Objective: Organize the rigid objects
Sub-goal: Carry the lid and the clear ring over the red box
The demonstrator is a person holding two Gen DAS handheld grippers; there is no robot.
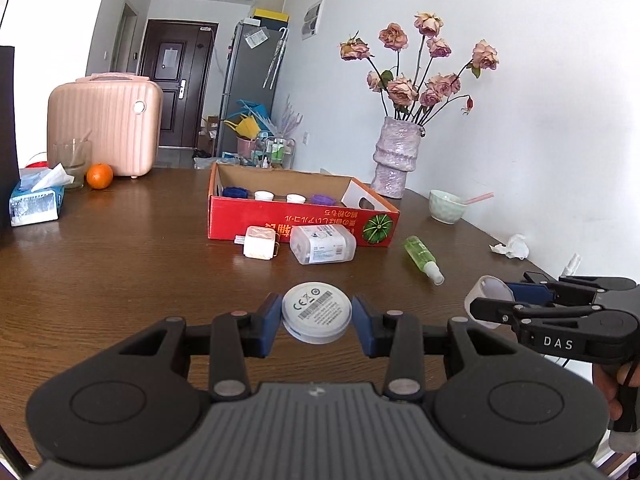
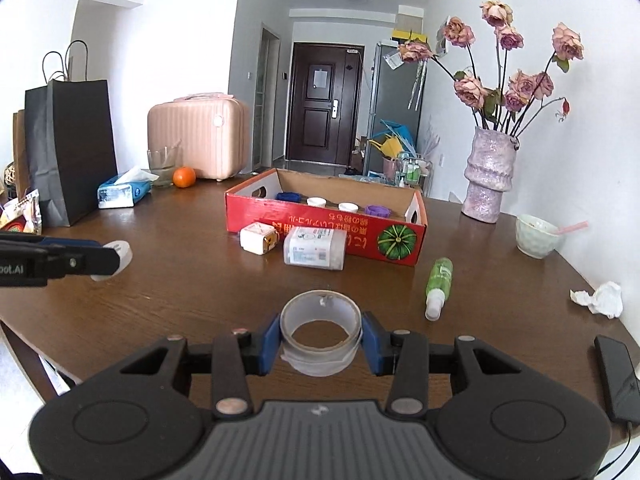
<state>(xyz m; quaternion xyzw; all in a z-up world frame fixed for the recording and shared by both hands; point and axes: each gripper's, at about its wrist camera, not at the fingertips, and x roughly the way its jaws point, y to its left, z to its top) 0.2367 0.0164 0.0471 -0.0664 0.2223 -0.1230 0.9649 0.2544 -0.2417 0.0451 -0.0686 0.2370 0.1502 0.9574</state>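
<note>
My left gripper [image 1: 317,318] is shut on a white round disc [image 1: 317,312] with a barcode label, held above the brown table [image 1: 120,264]. My right gripper [image 2: 320,338] is shut on a clear tape roll [image 2: 320,330], also above the table. The tape roll also shows in the left wrist view [image 1: 486,294], and the disc in the right wrist view [image 2: 118,258]. A red cardboard box [image 1: 300,220] stands ahead, holding blue, white and purple caps. A white charger plug [image 1: 259,243] and a clear plastic case [image 1: 323,245] lie in front of it. A green spray bottle [image 1: 423,259] lies to the right.
A purple vase with dried roses [image 1: 394,156] and a pale bowl [image 1: 447,206] stand at the back right. Crumpled tissue [image 1: 512,246] lies right. A pink case [image 1: 105,124], glass [image 1: 72,162], orange [image 1: 99,176] and tissue pack [image 1: 36,198] sit back left. A black bag [image 2: 68,152] stands left, and a black phone [image 2: 616,378] lies right.
</note>
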